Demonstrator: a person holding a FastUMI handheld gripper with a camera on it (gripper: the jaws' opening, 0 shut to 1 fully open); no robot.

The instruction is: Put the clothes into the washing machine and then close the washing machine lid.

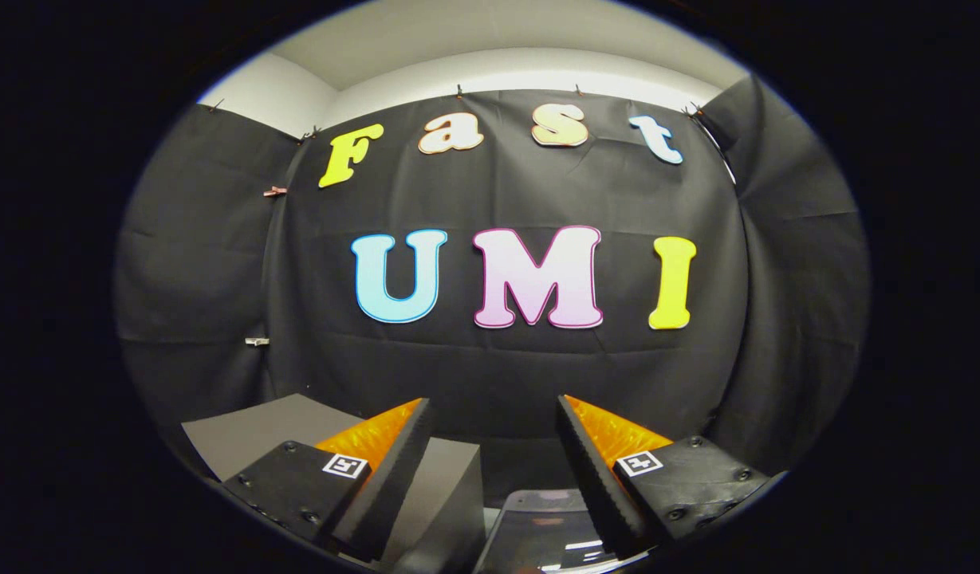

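My gripper [493,410] is held high and level, pointing at the booth's black cloth wall. Its two black fingers with orange sides stand wide apart, open, with nothing between them. Below and between the fingers I see a dark glossy panel [541,530], which may be part of the washing machine; I cannot tell whether it is the lid. A grey box-like top [274,430] lies under and beyond the left finger [394,462]. No clothes are between the fingers.
The black cloth wall [505,375] hangs straight ahead beyond the fingers and wraps round on both sides. Small clips [274,191] pin it at the left corner. White wall and ceiling [490,56] show above the cloth.
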